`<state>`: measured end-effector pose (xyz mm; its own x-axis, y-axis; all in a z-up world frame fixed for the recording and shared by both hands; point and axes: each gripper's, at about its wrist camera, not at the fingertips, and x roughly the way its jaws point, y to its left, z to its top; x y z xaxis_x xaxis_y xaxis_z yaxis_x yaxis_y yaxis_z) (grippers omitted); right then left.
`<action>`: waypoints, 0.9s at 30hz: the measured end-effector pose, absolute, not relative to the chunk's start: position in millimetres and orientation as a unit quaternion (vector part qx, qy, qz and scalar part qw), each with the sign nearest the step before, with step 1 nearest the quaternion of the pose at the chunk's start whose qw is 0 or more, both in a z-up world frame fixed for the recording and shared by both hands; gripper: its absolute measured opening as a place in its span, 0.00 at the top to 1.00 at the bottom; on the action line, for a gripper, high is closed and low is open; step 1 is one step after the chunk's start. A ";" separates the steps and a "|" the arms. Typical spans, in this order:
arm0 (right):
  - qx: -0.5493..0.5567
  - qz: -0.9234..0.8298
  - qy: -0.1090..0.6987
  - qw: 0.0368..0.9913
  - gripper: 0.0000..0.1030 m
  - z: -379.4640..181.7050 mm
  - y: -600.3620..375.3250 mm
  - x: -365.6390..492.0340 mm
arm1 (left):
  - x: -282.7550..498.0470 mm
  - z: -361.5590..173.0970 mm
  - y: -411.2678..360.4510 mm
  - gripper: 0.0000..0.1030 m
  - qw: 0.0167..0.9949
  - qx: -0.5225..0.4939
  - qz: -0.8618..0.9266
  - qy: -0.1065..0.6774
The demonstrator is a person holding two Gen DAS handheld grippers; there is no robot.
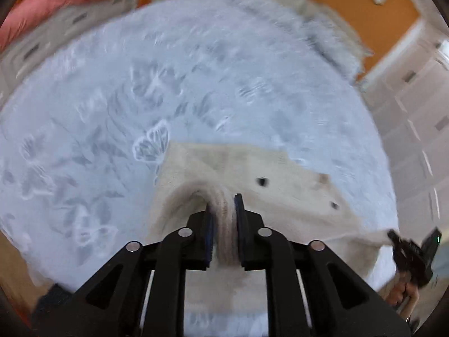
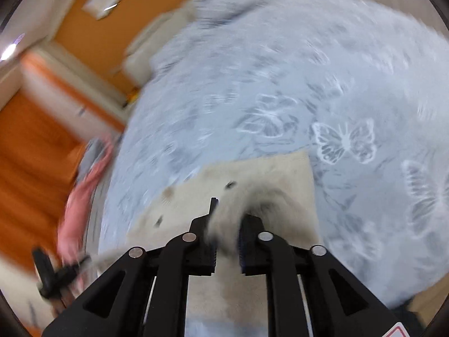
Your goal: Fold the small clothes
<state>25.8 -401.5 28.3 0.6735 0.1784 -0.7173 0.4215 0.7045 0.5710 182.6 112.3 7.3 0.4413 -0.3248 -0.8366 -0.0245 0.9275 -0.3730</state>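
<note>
1. Centrally, a cream garment (image 1: 213, 165) with a few small dark marks lies on the bed, its far part flat and squared off, its near part lifted in two bunched ridges. The right wrist view shows the same cream garment (image 2: 269, 168) from the other side.
2. Left gripper (image 1: 223, 219): a gathered, ribbed fold of the cream garment runs between its two black fingers (image 1: 242, 224). The fingers stand a little apart with the fold filling the gap; whether the pads press on the cloth cannot be told from the blurred picture.
3. Right gripper (image 2: 226, 224): a bunched edge of the garment sits between its fingers (image 2: 251, 230), which are likewise slightly apart. The blur hides whether the cloth is pinched or loose.
4. The right gripper also appears small at the right edge of the left wrist view (image 1: 412, 252), with a stretched corner of the garment reaching it and a hand (image 1: 401, 295) below it. The left gripper appears at the lower left of the right wrist view (image 2: 60, 269).
5. Bed cover (image 1: 140, 84): pale blue-grey with white butterfly outlines; it carries the garment.
6. Pink cloth (image 1: 50, 2) lies beyond the far left edge of the bed.
7. Surroundings: orange wall (image 1: 364, 14) and white cabinets (image 1: 415, 118).
</note>
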 end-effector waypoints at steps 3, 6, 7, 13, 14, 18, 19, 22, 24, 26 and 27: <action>0.381 -0.120 0.397 0.826 0.83 14.3 -406.7 36.0 | 191.2 -6.9 112.0 0.81 0.839 -0.138 -0.064 0.522; 0.340 -0.136 0.373 0.853 0.42 26.5 -399.5 14.4 | 172.3 0.2 117.7 0.25 0.861 -0.131 -0.083 0.485; 0.317 -0.142 0.373 0.860 0.41 26.8 -397.3 7.4 | 167.8 -0.1 118.2 0.20 0.867 -0.127 -0.084 0.475; 0.256 -0.151 0.433 0.851 0.41 -2.4 -395.6 27.0 | 196.9 -35.6 96.8 0.22 0.843 -0.095 -0.091 0.521; 0.252 -0.152 0.442 0.847 0.41 -8.3 -397.1 40.1 | 204.0 -42.2 94.5 0.30 0.837 -0.098 -0.089 0.531; 0.215 -0.141 0.484 0.837 0.41 -27.4 -379.7 80.8 | 227.1 -61.6 81.9 0.52 0.807 -0.107 -0.088 0.574; 0.204 -0.139 0.498 0.831 0.41 -33.1 -375.4 89.2 | 231.1 -64.5 78.9 0.68 0.804 -0.101 -0.085 0.579; 0.205 -0.109 0.530 0.816 0.88 -45.1 -365.4 105.7 | 234.6 -58.9 76.5 1.00 0.808 -0.095 -0.091 0.574; 0.236 -0.086 0.504 0.826 0.95 -29.4 -364.3 101.5 | 231.9 -34.3 78.8 1.00 0.832 -0.095 -0.101 0.537; 0.257 -0.068 0.441 0.857 0.95 7.7 -369.7 87.8 | 232.4 -13.7 84.3 1.00 0.847 -0.097 -0.103 0.512; 0.264 -0.068 0.423 0.864 0.95 18.6 -373.7 83.2 | 235.7 -6.5 91.0 1.00 0.851 -0.106 -0.098 0.504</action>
